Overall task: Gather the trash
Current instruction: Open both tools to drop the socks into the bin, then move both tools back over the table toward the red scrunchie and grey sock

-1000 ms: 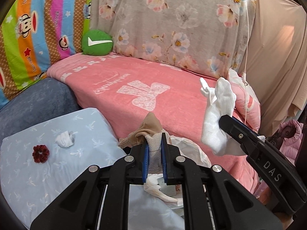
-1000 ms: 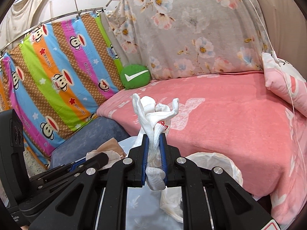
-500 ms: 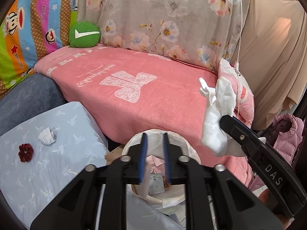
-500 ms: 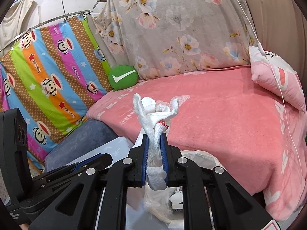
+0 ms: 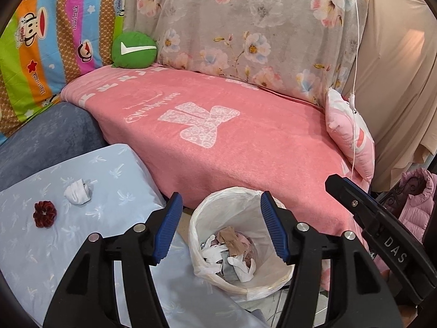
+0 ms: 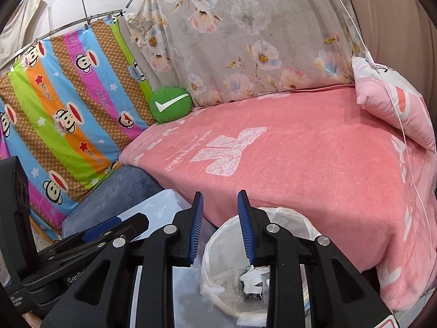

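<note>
**Both grippers empty over the bin**

My left gripper (image 5: 220, 227) hangs above the trash bin (image 5: 207, 270), its blue pads (image 5: 166, 229) standing wide apart with nothing between them; its jaws have just been opening. Through the gap I look straight down into the white liner bag (image 5: 273, 251), where a beige stocking (image 5: 232, 242) lies on top of white crumpled tissues (image 5: 240, 266) and other scraps.

My right gripper (image 6: 220, 227) is beside it, on the right, also over the bin (image 6: 215, 248). Its pads (image 6: 196, 227) are parted by a narrower gap, also empty, and its jaws have just been opening too. Below them, in the bottom of the liner, I see a white wad (image 6: 252, 277) against something dark. From the left wrist view, the right gripper's black arm (image 5: 382, 235) crosses the lower right corner; from the right wrist view, the left gripper's body (image 6: 82, 246) fills the lower left.

The bin stands on the floor, wedged between the pale blue cushion (image 5: 54, 246) on its left and the pink blanket (image 5: 245, 142) hanging off the sofa behind it. Still lying on the blue cushion, to the far left of the bin, are a crumpled white tissue (image 5: 77, 192) and, just beside it, a dark red scrunchie (image 5: 45, 214); they are close but not touching.

Farther off, a green round cushion (image 5: 134, 50) sits in the back corner of the sofa, and a pink pillow (image 5: 349, 134) leans at its right end.
</note>
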`<state>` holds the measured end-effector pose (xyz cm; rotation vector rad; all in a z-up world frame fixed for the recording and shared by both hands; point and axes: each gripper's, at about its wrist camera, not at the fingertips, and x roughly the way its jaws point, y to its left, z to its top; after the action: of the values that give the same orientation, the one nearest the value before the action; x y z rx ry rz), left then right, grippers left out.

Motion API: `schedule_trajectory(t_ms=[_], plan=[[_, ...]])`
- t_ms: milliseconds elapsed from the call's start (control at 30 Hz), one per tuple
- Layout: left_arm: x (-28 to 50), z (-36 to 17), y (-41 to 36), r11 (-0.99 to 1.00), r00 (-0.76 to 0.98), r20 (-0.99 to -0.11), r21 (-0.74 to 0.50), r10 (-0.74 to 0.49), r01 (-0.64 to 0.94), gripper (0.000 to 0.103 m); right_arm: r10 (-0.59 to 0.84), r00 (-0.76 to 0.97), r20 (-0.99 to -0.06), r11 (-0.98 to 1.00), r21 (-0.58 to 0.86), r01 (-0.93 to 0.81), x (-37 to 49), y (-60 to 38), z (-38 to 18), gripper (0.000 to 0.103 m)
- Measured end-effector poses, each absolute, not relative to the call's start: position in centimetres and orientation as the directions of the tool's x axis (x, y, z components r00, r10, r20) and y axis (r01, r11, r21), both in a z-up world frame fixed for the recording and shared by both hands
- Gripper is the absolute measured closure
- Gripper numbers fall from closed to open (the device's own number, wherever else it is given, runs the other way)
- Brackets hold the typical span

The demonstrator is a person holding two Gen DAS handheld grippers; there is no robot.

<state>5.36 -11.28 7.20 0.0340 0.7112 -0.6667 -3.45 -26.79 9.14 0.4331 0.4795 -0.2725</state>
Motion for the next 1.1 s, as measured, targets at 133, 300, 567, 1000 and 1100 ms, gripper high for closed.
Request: schedule_trajectory(t_ms=[133,300,567,1000,1100], plan=[[5.5,7.0,-10.6,0.805,0.57,-0.618,-0.186,-0.542,0.564,0.046,-0.14,0.852,-0.504,0.884,0.324,0.337,-3.0,-25.9,9.0,0.072],[5.9,6.7,-9.4,0.816,0.577,-0.621,-0.191,-0.531,0.545,0.046,-0.124,0.851,-0.51,0.893,0.316,0.32,-2.4,-24.9,8.9,0.071],[6.4,6.3,-7.3,0.836,0.591,-0.625,-0.197,-0.509,0.512,0.046,-0.089,0.847,-0.525,0.914,0.295,0.279,-1.3,-22.8,8.7,0.07],[7.9,4.9,-2.4,0.881,0.618,-0.642,-0.22,-0.454,0.419,0.039,-0.038,0.83,-0.556,0.941,0.259,0.216,0.9,-18.4,7.8,0.063],[8.1,4.6,-1.2,0.89,0.625,-0.645,-0.222,-0.44,0.397,0.039,-0.025,0.826,-0.563,0.947,0.25,0.199,1.5,-17.3,7.6,0.063]])
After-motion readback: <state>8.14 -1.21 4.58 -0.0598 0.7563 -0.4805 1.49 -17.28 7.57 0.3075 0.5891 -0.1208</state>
